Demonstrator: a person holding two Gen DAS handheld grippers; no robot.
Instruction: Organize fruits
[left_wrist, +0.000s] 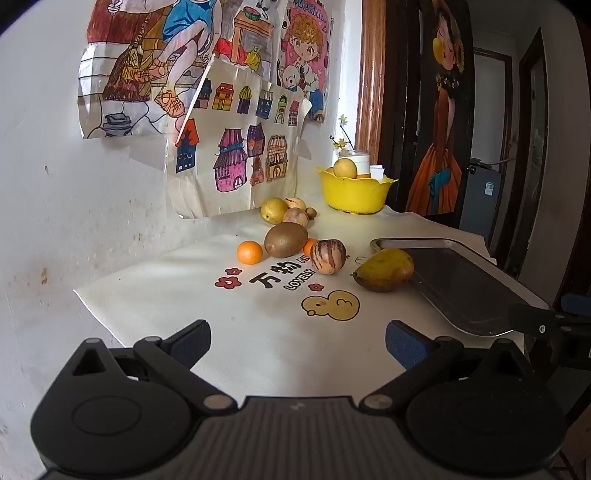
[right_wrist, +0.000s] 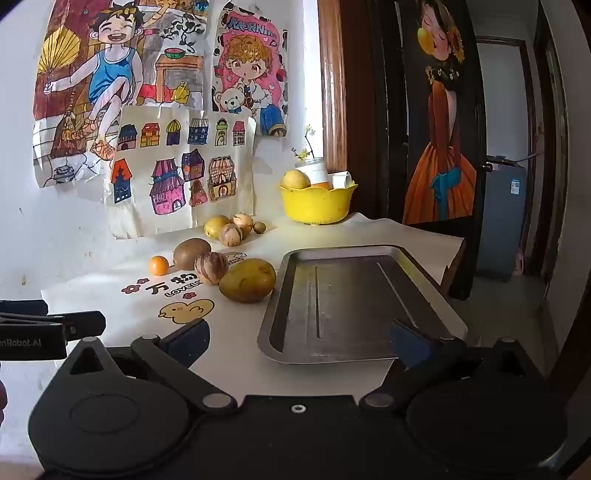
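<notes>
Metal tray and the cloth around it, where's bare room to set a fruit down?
The whole grey metal tray is bare. The white cloth is free near the yellow duck print. It is crowded from the yellow-green mango at the tray's edge back to the yellow bowl.

Second small orange (left_wrist: 309, 246) mostly hidden behind kiwi (left_wrist: 286, 239), white jars (right_wrist: 317, 172) (contents unreadable) half sunk behind yellow bowl (right_wrist: 316, 205) rim, left gripper (right_wrist: 51, 326) cut off at frame edge

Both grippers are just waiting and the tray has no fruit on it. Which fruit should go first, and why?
Probably the right gripper should reach for the mango. It lies right beside the metal tray, nearer than the other fruit, and both the right and the left gripper are open and hold nothing.
</notes>
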